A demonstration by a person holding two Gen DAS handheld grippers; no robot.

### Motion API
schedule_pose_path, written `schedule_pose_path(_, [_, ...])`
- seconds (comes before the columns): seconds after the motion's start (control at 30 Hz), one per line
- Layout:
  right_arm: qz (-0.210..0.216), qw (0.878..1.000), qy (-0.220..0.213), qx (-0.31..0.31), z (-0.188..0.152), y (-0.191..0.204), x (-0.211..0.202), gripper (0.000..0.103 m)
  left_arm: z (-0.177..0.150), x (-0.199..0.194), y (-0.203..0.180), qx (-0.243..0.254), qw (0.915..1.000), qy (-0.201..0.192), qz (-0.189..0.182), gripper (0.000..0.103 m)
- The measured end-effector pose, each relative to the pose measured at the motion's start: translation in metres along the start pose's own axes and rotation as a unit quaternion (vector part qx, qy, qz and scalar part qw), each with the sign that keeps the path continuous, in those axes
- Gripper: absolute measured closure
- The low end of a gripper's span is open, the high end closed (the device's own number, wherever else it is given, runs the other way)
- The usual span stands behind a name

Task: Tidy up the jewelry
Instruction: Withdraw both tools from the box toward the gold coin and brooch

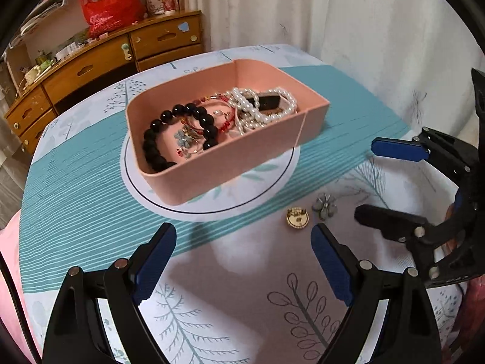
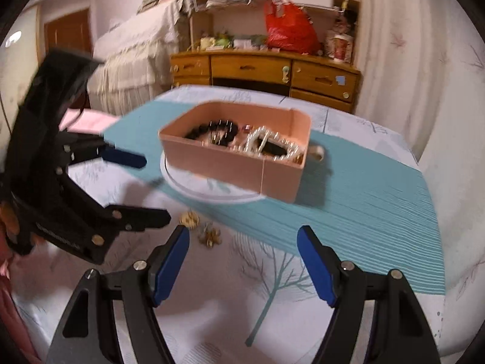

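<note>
A pink open box [image 1: 230,170] [image 2: 236,173] stands on a white circle printed on the tablecloth. It holds a black bead bracelet [image 1: 157,139], a pearl string [image 1: 260,103] and several small pieces. On the cloth in front of the box lie a round gold piece [image 1: 297,217] [image 2: 188,219] and a grey flower-shaped piece [image 1: 326,206] [image 2: 209,236]. My left gripper [image 1: 242,251] [image 2: 151,185] is open and empty, just left of the gold piece. My right gripper [image 2: 244,242] [image 1: 372,182] is open and empty too, to the right of both loose pieces.
The table wears a white leaf-print cloth with a teal striped band [image 1: 75,188]. A wooden dresser [image 2: 251,66] with a red bag [image 2: 288,30] stands behind, curtains [image 1: 333,15] at the right. A small pale ring-like object [image 2: 316,151] sits at the box's far end.
</note>
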State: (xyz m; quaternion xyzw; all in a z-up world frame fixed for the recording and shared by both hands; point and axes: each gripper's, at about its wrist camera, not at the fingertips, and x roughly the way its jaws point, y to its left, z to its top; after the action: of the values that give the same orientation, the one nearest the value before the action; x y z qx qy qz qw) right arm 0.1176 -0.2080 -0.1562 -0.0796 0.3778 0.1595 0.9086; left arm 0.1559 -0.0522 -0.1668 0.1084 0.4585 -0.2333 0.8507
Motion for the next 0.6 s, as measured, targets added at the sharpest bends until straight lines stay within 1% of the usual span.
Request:
schedule_pose_path(0.13, [0.007,0.999,0.016,-0.027,-0.005,0.007,0.009,0.029,-0.004,0.004,-0.002,0.012,0.9999,-0.001,-0.008,0.014])
schedule_pose_path(0.27, [0.02,0.999,0.031,-0.039,-0.006,0.012,0.013,0.029,-0.005,0.007,-0.003,0.022,0.9996,-0.006,-0.017,0.014])
schedule_pose_path(0.33, [0.02,0.998,0.042,-0.041,-0.007,0.013,0.017,0.029,-0.004,0.01,-0.004,0.028,0.9995,-0.005,-0.015,0.014])
schedule_pose_path(0.4, [0.015,0.997,0.056,-0.043,-0.007,0.015,0.021,0.029,-0.003,0.013,-0.005,0.027,0.9994,-0.003,-0.022,0.014])
schedule_pose_path(0.47, [0.018,0.998,0.054,-0.041,-0.006,0.015,0.02,0.029,-0.001,0.015,-0.005,0.029,0.9992,-0.003,-0.027,0.014])
schedule_pose_path(0.6, [0.025,0.997,0.059,-0.033,-0.007,0.013,0.021,0.028,0.002,0.021,-0.01,0.043,0.9988,-0.005,-0.022,0.013])
